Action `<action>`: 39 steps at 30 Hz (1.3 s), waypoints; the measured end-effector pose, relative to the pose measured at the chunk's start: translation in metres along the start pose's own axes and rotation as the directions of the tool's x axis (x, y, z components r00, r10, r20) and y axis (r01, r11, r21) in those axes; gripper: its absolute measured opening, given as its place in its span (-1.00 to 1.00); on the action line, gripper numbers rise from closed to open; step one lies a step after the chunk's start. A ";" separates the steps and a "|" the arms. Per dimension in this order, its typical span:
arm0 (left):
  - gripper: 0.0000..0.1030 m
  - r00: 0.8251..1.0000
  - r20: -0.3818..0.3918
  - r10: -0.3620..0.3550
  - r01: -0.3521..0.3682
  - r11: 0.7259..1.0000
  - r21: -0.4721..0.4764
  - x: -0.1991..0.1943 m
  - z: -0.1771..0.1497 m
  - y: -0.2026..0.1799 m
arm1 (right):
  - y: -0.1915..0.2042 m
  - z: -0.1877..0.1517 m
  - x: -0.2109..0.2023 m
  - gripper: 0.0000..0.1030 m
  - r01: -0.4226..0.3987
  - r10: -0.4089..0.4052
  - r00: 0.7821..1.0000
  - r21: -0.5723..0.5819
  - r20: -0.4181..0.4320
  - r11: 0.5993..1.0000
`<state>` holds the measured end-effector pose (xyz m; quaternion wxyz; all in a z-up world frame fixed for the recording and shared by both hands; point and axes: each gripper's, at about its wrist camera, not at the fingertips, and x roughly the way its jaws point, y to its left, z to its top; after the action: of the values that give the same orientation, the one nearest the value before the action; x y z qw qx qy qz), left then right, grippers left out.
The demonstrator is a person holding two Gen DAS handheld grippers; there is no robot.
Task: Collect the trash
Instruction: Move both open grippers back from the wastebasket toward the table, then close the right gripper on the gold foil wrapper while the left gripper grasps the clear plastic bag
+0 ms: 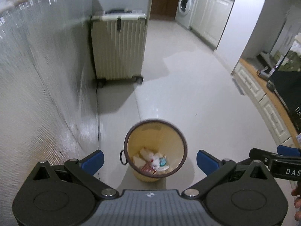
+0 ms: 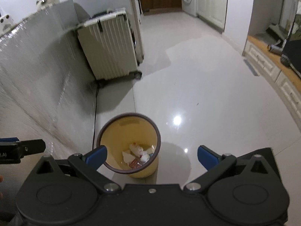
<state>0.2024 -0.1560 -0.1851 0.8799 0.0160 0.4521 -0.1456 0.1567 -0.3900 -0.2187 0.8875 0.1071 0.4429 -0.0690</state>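
Nearest item on the floor: a yellow waste bin [image 1: 155, 149] with a dark rim, standing upright on the pale glossy tiles [image 1: 197, 98], directly below and ahead of both tools. Inside it lies the collected trash [image 1: 152, 163]: crumpled white paper, a red-printed wrapper and a small blue-green piece, resting at the bottom. To the bin's left runs a textured white wall [image 1: 37, 94] with a thin dark cable [image 1: 97, 113] down its foot. Further along the same wall stands a ribbed cream suitcase [image 1: 118, 47] on castors, upright and well apart from the bin. On the right side, a white cabinet run with a wooden top [image 1: 263, 98] borders the open floor. Farthest back, a front-loading washing machine [image 1: 185, 4] sits among white cupboards. Nothing lies between the tools and the bin mouth. The left gripper [image 1: 150, 162] is held above the bin, pointing down and forward, its blue fingers [image 1: 94, 161] spread wide with nothing between them. The right gripper [image 2: 152, 157] hangs beside it in the same attitude, slightly right of the bin, its fingers [image 2: 207, 159] likewise wide apart and holding nothing
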 end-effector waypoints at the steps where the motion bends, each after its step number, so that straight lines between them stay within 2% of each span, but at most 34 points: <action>1: 1.00 1.000 0.023 -0.004 0.004 1.000 0.004 -0.011 0.001 -0.002 | 0.000 0.001 -0.013 1.00 0.005 -0.005 1.000 -0.002 0.018 1.000; 8: 1.00 0.987 0.160 -0.022 0.017 0.999 0.034 -0.085 0.003 -0.008 | 0.007 0.010 -0.080 1.00 0.017 -0.013 0.991 -0.031 0.136 0.999; 16: 1.00 0.947 0.321 -0.025 0.009 0.999 0.050 -0.166 0.006 0.003 | 0.028 0.024 -0.148 1.00 -0.015 0.033 0.963 -0.070 0.266 0.997; 20: 1.00 0.931 0.364 -0.017 0.008 1.000 0.026 -0.189 0.006 0.020 | 0.045 0.033 -0.175 1.00 -0.051 0.080 0.946 -0.099 0.315 0.994; 27: 1.00 0.892 0.449 0.047 -0.047 0.999 -0.011 -0.234 0.017 0.063 | 0.085 0.051 -0.202 1.00 -0.084 0.145 0.915 -0.173 0.376 0.981; 34: 1.00 0.841 0.522 0.141 -0.132 0.990 -0.054 -0.275 0.030 0.122 | 0.143 0.077 -0.212 1.00 -0.138 0.231 0.892 -0.253 0.388 0.958; 39: 1.00 0.822 0.533 0.200 -0.188 0.979 -0.078 -0.291 0.042 0.166 | 0.188 0.096 -0.205 1.00 -0.178 0.287 0.879 -0.296 0.382 0.939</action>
<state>0.1206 0.0669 0.0555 0.9815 0.0106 0.1846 -0.0491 0.1495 -0.2265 0.0258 0.9697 0.0291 0.2309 0.0741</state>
